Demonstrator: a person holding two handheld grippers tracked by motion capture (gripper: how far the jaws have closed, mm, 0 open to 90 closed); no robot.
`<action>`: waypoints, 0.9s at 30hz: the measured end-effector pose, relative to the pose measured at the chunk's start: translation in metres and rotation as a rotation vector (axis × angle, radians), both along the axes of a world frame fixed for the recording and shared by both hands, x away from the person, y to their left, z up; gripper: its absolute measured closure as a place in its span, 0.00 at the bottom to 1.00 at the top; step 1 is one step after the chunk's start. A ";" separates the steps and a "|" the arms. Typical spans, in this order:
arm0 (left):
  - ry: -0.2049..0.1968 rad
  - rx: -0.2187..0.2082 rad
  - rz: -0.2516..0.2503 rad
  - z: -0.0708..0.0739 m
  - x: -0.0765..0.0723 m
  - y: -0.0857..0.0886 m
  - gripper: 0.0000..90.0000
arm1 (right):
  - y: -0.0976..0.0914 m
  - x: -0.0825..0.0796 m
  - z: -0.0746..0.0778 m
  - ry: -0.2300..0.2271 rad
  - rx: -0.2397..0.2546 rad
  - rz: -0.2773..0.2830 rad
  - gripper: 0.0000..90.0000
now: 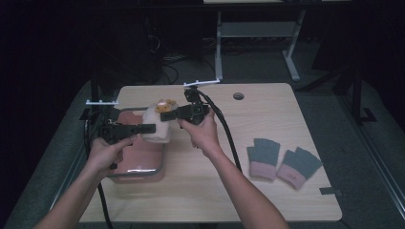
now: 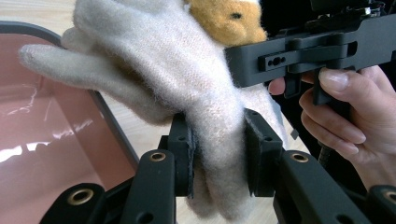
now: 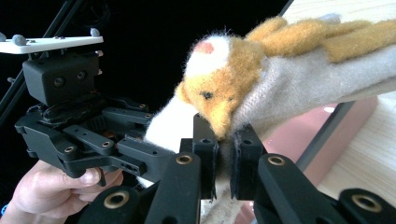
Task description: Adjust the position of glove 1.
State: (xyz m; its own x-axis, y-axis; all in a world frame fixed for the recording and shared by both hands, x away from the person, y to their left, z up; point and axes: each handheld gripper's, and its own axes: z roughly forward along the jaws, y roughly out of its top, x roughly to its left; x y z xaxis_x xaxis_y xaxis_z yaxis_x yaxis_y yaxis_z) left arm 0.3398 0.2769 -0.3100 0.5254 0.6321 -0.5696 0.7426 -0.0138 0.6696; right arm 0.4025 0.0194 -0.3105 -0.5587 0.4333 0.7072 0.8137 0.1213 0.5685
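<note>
Two black, angular grippers, the left gripper (image 1: 143, 128) and the right gripper (image 1: 168, 114), are seen with brass-ringed pivot holes, small screws, white plates on top and thick black cables, and bare, sleeveless forearms are shown.

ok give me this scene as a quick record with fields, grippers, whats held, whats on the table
left gripper: shut on the cream glove
right gripper: shut on the cream glove, at the edge by its orange bear patch
cream glove: held up between both grippers, above the tray's far end
tray: pink, dark rim, at the table's left side
grey gloves: a pair with pink cuffs, lying flat at the right, untouched
table: light wood
</note>
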 end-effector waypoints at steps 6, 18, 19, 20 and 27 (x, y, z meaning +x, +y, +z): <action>0.001 0.002 0.011 0.000 -0.001 0.010 0.75 | 0.010 0.002 0.000 -0.005 -0.004 0.013 0.92; 0.013 0.008 0.042 -0.002 -0.005 0.029 0.75 | 0.033 0.007 -0.003 0.001 -0.008 0.048 0.92; 0.012 0.009 0.042 -0.002 -0.005 0.031 0.75 | 0.035 0.007 -0.003 0.000 -0.009 0.050 0.92; 0.012 0.009 0.042 -0.002 -0.005 0.031 0.75 | 0.035 0.007 -0.003 0.000 -0.009 0.050 0.92; 0.027 0.011 0.059 -0.008 -0.006 0.041 0.75 | 0.047 0.010 -0.010 0.013 -0.008 0.067 0.92</action>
